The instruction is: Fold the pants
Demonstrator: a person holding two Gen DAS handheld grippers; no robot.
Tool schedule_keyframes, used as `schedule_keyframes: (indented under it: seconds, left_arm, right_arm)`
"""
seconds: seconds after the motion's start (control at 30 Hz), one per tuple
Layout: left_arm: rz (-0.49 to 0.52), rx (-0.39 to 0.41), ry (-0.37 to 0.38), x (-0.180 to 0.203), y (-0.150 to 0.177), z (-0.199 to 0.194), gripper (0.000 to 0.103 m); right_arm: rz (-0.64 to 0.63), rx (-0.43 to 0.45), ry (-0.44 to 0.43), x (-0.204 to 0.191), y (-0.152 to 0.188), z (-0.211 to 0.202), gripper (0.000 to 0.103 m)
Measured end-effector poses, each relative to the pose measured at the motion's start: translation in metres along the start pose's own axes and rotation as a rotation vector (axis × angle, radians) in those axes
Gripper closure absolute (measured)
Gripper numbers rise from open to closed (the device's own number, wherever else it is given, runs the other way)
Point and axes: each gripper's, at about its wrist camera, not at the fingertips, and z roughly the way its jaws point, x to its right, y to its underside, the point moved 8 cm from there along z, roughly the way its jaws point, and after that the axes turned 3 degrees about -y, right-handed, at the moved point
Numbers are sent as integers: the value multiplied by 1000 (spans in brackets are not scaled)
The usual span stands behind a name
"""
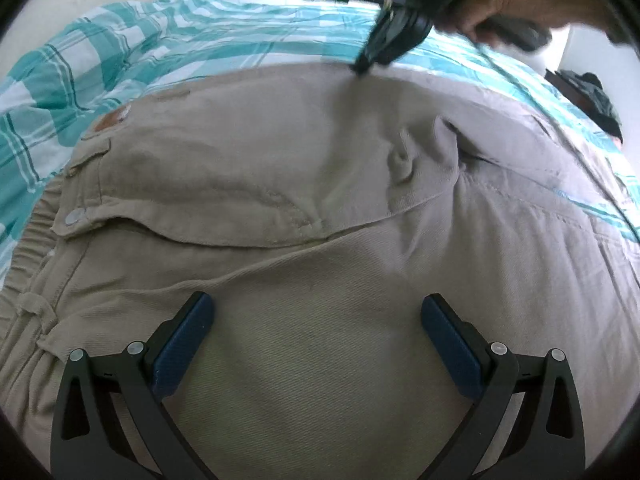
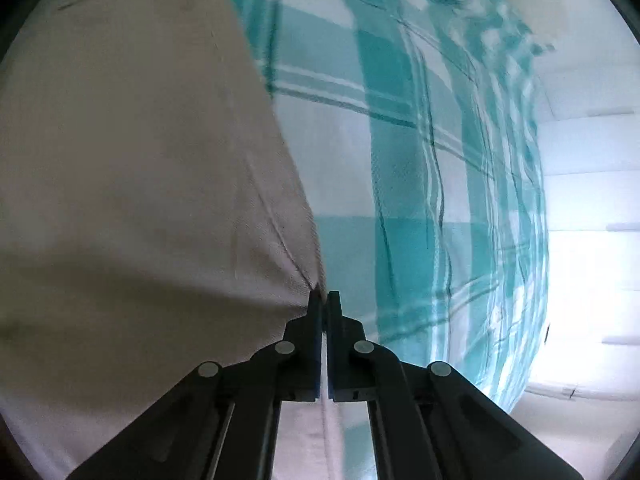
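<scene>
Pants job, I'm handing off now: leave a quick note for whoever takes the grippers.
Left gripper: open, hovering over the pants, holding nothing.
Right gripper: shut on the far edge of the pants, next to the checked sheet.
Pants lie spread on the bed, waistband to the left with its snap button showing.
Done: edge pinched. Left: bring that edge over for the fold, then smooth.

Right tool [image 1: 362, 66] motion-blurred in left wrist view; jaw state unreadable there. Pants [image 1: 320, 240] cut off at lower and left frame edges. Dark object [image 1: 592, 100] at bed's right edge too indistinct to identify. Checked bedsheet [image 2: 400, 140] smeared in right view.
</scene>
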Motion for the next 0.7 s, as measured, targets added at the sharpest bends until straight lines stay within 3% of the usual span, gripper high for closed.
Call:
schedule_keyframes:
  seconds: [0.07,0.13,0.2,0.27,0.37,0.47,0.57,0.63,0.67,0.7]
  left_arm:
    - [-3,-6,6,-1,0,0,1]
    - [-11,-32,19,-3,-2,-4,1]
    - [-53,-61,65,-8,-16,-18,2]
    - [-119,-24,111,-15,-45,-36,1]
    - [-156,39,133,-12,-94,-47,1]
    - [-109,29,110,7,-138,-10,1]
    - [-22,-44,58,22,-139,47,2]
    - [65,-106,71,32,-122,70,2]
    - [111,-109,66,34,-115,77,2]
    - [137,-101,72,35,-111,79,2]
  right_arm:
    - [111,-24,-52,-2,4,17,97]
    - [254,35,-130,6,10,10,80]
    - [398,102,-220,30,35,-8,67]
    - [504,151,-249,58,70,-23,63]
    - [673,122,-317,93,146,-18,63]
    - [695,49,-401,95,187,4,63]
    - [676,7,-466,83,202,22,63]
    - [642,-27,-487,70,207,33,64]
    - [629,-45,-517,58,215,32,70]
    - [581,-80,-545,49,215,36,89]
